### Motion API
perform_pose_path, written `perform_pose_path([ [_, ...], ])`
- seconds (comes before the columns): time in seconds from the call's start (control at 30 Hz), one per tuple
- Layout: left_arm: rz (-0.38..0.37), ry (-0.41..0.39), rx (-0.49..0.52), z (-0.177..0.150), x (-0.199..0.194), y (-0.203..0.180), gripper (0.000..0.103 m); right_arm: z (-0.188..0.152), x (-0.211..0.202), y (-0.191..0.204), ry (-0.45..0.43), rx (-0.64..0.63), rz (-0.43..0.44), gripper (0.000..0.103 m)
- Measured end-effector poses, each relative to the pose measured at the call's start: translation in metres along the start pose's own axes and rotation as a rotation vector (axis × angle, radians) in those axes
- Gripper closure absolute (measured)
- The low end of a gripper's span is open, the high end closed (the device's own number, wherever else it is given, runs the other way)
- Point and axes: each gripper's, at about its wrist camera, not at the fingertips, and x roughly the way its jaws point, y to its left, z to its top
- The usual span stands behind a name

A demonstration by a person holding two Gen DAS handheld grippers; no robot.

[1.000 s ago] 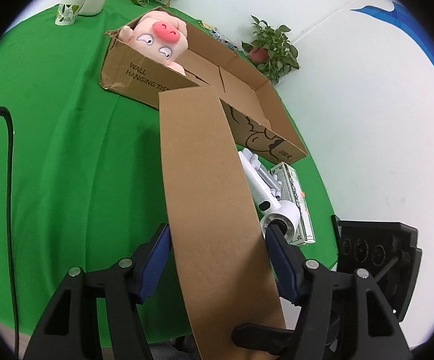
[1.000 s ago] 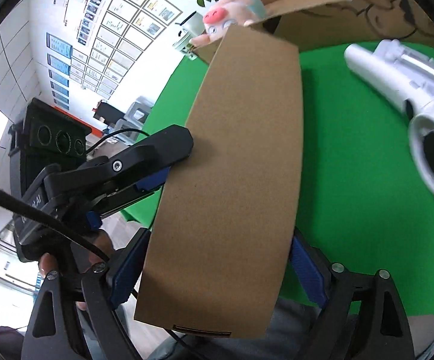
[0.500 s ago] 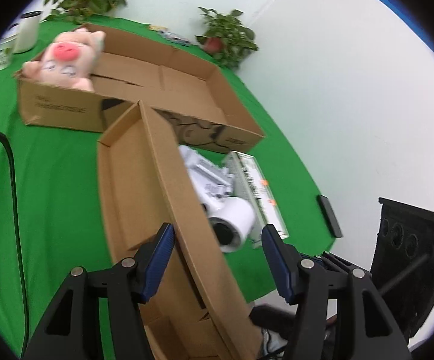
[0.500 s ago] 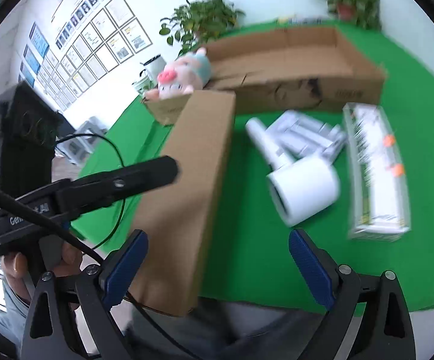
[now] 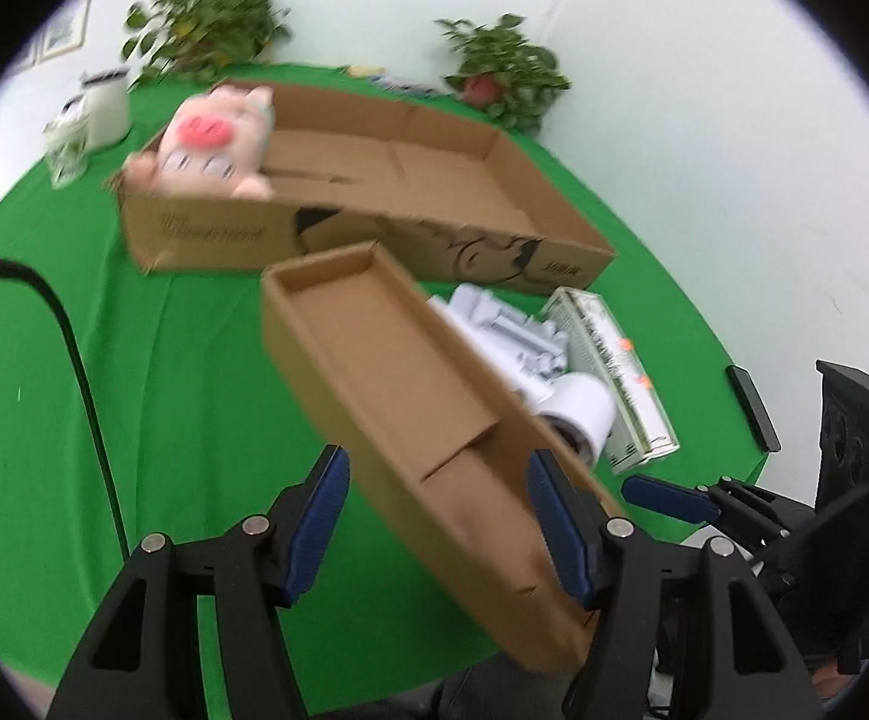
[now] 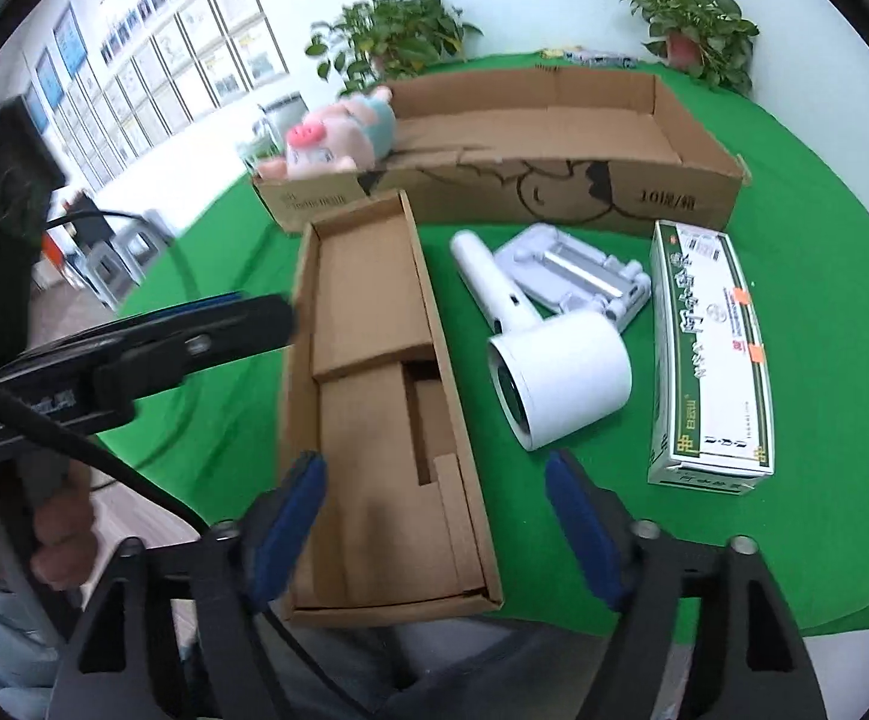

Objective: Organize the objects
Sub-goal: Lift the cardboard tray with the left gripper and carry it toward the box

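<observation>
A long narrow cardboard tray [image 6: 374,396] lies open side up on the green table, its near end over the front edge; it also shows in the left wrist view [image 5: 416,402]. My right gripper [image 6: 434,522] is open, its fingers either side of the tray's near end, not clamping it. My left gripper [image 5: 440,516] is open around the same end; it also shows in the right wrist view [image 6: 194,330]. A white hair dryer [image 6: 548,366], a white folded stand [image 6: 578,276] and a green-and-white box [image 6: 710,348] lie right of the tray.
A big open carton [image 6: 530,150] stands behind, with a pink pig plush [image 6: 332,144] in its left end. Potted plants [image 6: 692,24] and cups [image 5: 86,120] stand at the back. A black cable [image 5: 74,360] crosses the left side. A dark phone [image 5: 752,408] lies at the right edge.
The tray was held up on end with its bottom toward me; it has tipped down flat, open side up. Both grippers have drawn back and look down at the table.
</observation>
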Motion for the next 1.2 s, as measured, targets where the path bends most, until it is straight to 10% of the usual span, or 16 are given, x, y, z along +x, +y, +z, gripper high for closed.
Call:
perform_pose_path([
  [0.1,-0.004,0.021,-0.036,-0.009,0.003,0.012,0.042,-0.003,0.022,0.002,0.064,0.006,-0.016,0.064],
  [0.3,0.002,0.000,-0.053,-0.017,-0.008,0.035,0.042,-0.009,0.032,0.035,0.090,-0.021,0.162,0.062],
  [0.53,0.042,0.047,-0.050,-0.012,0.009,0.041,0.060,0.000,0.042,0.045,0.039,-0.021,0.060,0.049],
  [0.87,0.090,0.079,0.001,-0.021,0.015,0.030,0.081,0.001,0.051,0.054,0.040,-0.025,0.006,0.081],
  [1.2,0.137,0.068,0.020,-0.032,0.007,0.018,0.084,-0.016,0.042,0.061,0.006,-0.013,-0.036,0.083],
])
